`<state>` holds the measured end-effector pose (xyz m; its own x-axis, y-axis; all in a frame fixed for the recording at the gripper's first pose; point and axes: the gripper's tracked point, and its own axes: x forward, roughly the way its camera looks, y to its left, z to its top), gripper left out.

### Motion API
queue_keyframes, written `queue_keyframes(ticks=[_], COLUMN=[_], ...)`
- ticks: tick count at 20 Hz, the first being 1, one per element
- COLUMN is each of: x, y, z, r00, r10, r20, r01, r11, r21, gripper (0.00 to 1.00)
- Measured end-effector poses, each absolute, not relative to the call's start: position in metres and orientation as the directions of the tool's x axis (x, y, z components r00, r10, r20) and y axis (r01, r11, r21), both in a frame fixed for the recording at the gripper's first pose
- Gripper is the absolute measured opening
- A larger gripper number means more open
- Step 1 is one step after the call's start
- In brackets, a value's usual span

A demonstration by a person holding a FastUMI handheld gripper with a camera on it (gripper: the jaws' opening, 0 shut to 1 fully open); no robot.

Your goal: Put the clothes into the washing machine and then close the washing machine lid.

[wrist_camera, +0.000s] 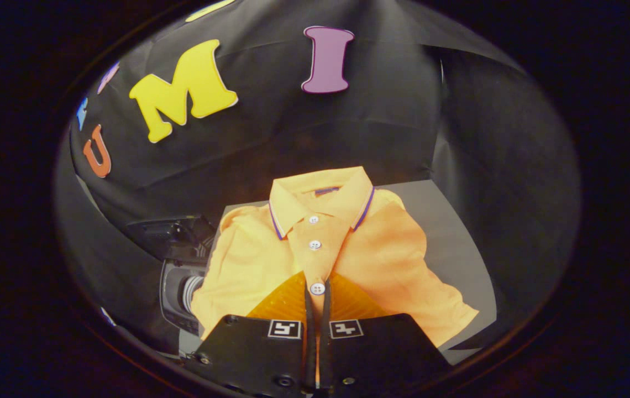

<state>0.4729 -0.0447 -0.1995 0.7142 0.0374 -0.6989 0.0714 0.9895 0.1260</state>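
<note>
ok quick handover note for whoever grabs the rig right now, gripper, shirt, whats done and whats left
Gripper: fingers nearly together, pinching the button placket of the orange polo shirt just below its lowest button.
Shirt: hangs lifted from the fingers, spread over the grey table.
Dark machine: beside the shirt, partly hidden; whether this is the washer, or its lid state, cannot be told.
Done: shirt gripped.
Left: carry the shirt into the washing machine, release, close the lid.

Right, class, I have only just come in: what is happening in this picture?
A hand-held gripper has its two fingers nearly closed on the button placket of an orange polo shirt, pinching the cloth at the lowest button. The shirt lies on a grey table. A dark machine sits beside the shirt. The shirt is not yet in any washer.
</note>
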Motion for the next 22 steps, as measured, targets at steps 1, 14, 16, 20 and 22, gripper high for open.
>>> queue_keyframes(ticks=[1,14,16,20,22], x=[0.472,0.449,0.447,0.436,0.435], y=[-0.041,0.087,0.114,0.166,0.192], z=[-0.190,-0.091,-0.083,-0.071,-0.069], r00=[0.724,0.795,0.796,0.792,0.785], r10=[0.044,0.200,0.226,0.282,0.305], r20=[-0.688,-0.573,-0.561,-0.542,-0.540], r01=[0.066,-0.106,-0.128,-0.183,-0.203], r11=[0.989,0.975,0.969,0.956,0.949], r21=[0.133,0.194,0.209,0.229,0.240], gripper=[0.06,0.05,0.05,0.05,0.05])
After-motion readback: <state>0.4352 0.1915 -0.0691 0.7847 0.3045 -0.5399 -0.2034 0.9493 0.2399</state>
